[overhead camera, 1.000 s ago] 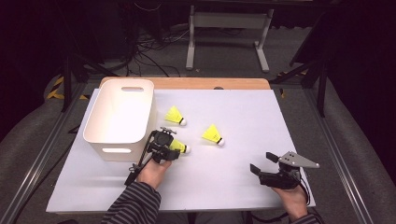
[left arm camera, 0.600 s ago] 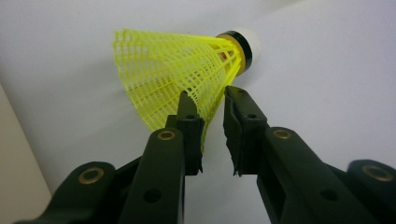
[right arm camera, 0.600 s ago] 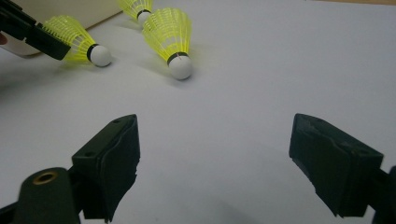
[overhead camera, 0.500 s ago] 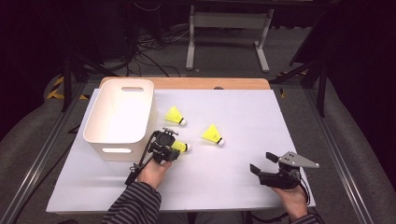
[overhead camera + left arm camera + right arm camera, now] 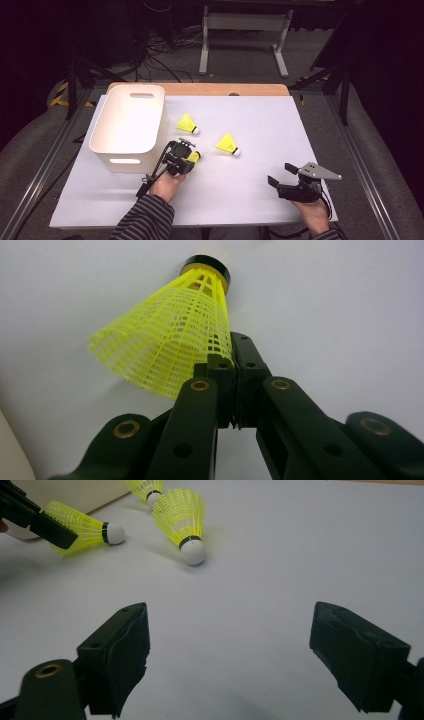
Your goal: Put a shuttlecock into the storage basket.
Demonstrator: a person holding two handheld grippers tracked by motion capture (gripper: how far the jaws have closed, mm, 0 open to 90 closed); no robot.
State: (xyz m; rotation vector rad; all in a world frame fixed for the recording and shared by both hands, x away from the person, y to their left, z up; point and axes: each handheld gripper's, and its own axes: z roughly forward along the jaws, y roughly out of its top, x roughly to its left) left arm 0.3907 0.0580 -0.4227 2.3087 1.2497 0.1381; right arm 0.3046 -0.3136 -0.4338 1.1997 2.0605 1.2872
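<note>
Three yellow shuttlecocks lie on the white table sheet (image 5: 260, 115). My left gripper (image 5: 189, 154) (image 5: 231, 362) has just been closing and is shut on the skirt edge of the nearest shuttlecock (image 5: 195, 157) (image 5: 170, 340), whose cork points away from the jaws; it rests on the sheet beside the basket. My right gripper (image 5: 281, 174) (image 5: 230, 650) stands open near the front right with nothing between its jaws. From there the held shuttlecock (image 5: 85, 527) lies at upper left, the second shuttlecock (image 5: 182, 515) ahead.
A white plastic basket (image 5: 161, 120) with a handle slot stands at the left, close to my left hand. The second shuttlecock (image 5: 228, 144) and third shuttlecock (image 5: 187, 123) lie mid-table. A wooden table edge (image 5: 200, 89) runs along the back.
The left gripper's jaws look drawn in tighter at the shuttlecock. Both hands stay where they were.
</note>
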